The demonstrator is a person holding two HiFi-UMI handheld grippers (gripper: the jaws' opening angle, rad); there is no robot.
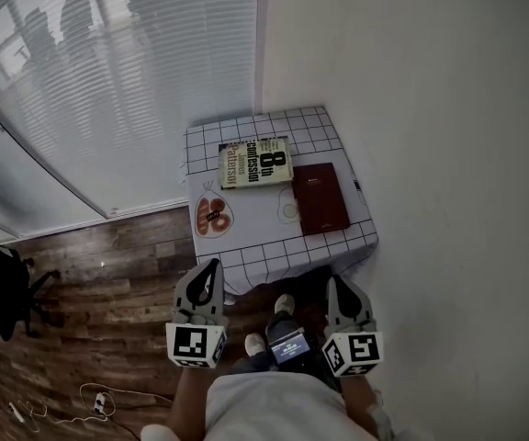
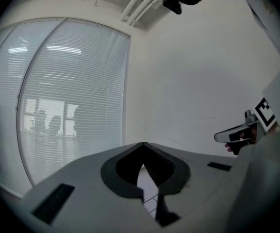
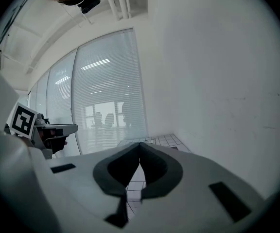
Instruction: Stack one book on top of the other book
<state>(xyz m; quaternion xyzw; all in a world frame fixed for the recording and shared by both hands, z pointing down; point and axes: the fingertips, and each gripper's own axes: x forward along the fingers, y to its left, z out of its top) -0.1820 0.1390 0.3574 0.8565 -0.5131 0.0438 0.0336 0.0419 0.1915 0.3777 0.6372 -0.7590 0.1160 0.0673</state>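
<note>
On checked table (image 1: 246, 263), pale book (image 1: 256, 163) just beside maroon book (image 1: 320, 197)

The left gripper (image 1: 212, 266) and the right gripper (image 1: 332, 283) are held low, side by side and apart. Both point forward and slightly downward, each with its 2 jaws closed tip to tip.

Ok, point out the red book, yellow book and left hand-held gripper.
red book (image 1: 320, 197), head view, middle of its cover
yellow book (image 1: 256, 163), head view, middle of its cover
left hand-held gripper (image 1: 213, 265), head view, between its fingertips
</note>
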